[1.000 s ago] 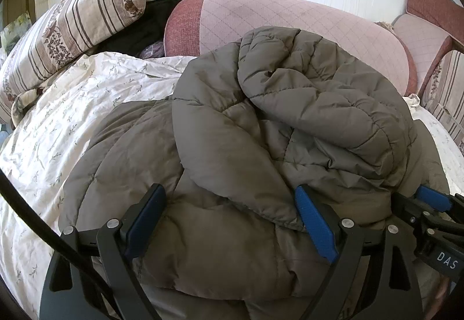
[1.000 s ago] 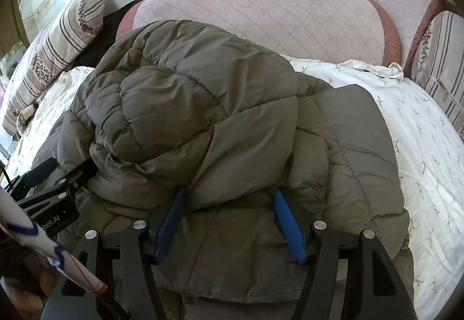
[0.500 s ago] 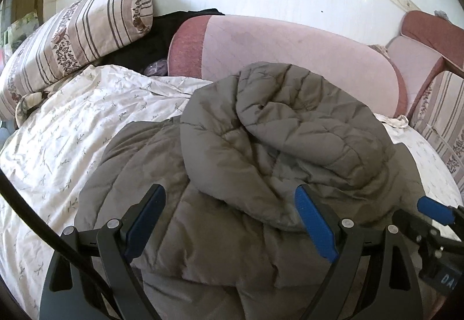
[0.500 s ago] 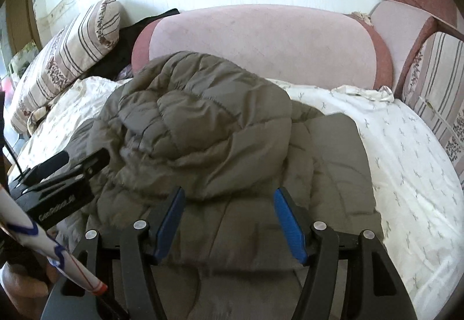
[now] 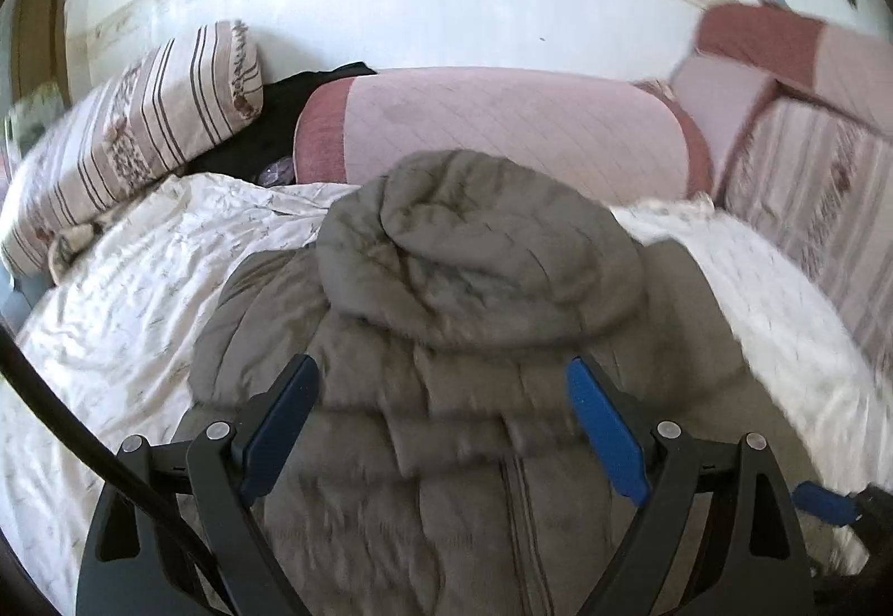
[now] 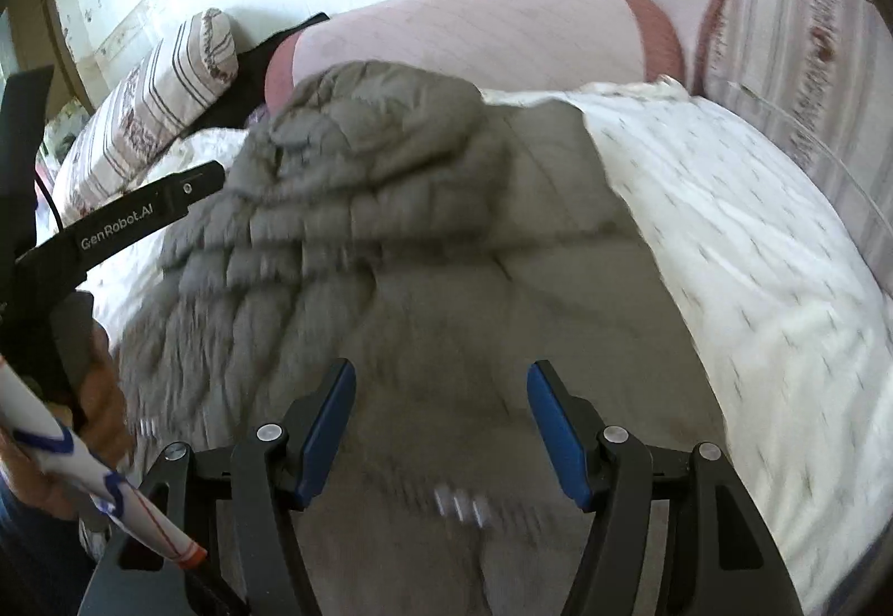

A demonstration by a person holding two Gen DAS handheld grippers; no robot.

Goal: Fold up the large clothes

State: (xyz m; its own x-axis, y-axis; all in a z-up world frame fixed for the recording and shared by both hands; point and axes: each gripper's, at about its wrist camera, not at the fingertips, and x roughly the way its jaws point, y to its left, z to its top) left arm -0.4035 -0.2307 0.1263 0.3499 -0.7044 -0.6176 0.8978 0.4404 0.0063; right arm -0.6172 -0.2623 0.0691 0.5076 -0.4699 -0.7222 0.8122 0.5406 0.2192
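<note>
A grey-brown puffer jacket [image 5: 474, 292] lies on the bed, its upper part bunched in a rolled heap over the flat lower part with the zipper. It also shows in the right wrist view [image 6: 424, 236]. My left gripper [image 5: 441, 426] is open and empty, held above the jacket's near part. My right gripper [image 6: 441, 426] is open and empty, above the jacket's near hem. The left gripper's body [image 6: 111, 231] shows at the left of the right wrist view.
The bed has a white patterned sheet [image 5: 123, 292]. A pink bolster [image 5: 502, 125] lies behind the jacket. A striped pillow [image 5: 139, 142] and dark clothing [image 5: 279, 114] are at back left. Striped cushions [image 5: 809, 169] line the right side.
Both grippers have pulled back and up from the jacket, so it looks smaller and further off. Both stay open and empty. The jacket heap has not moved.
</note>
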